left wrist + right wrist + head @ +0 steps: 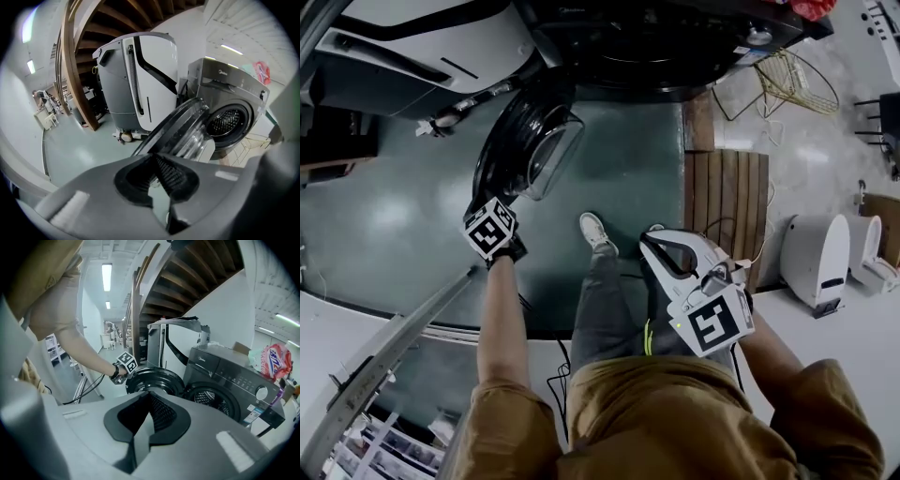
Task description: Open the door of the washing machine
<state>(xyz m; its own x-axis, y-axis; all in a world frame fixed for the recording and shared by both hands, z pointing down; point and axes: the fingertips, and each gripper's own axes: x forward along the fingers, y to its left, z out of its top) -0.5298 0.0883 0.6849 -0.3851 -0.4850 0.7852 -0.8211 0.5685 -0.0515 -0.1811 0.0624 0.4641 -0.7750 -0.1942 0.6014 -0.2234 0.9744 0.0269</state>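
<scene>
The dark front-loading washing machine (656, 47) (225, 376) stands with its round glass door (530, 141) (185, 126) (152, 378) swung wide open, and the metal drum (229, 122) shows. My left gripper (487, 208) (152, 157) (123, 377) is shut with nothing between its pads. Its tips are right at the door's outer rim; whether they touch I cannot tell. My right gripper (654, 236) (150, 397) is shut and empty. It is held back near the person's legs, well away from the machine.
A tall white machine (412, 47) (136, 79) stands left of the washer. A wire basket (797, 84) and wooden slats (727, 202) lie to the right, with white appliances (816, 258) beyond. The person's shoe (595, 232) is on the green floor. A detergent bag (269, 362) sits on the washer.
</scene>
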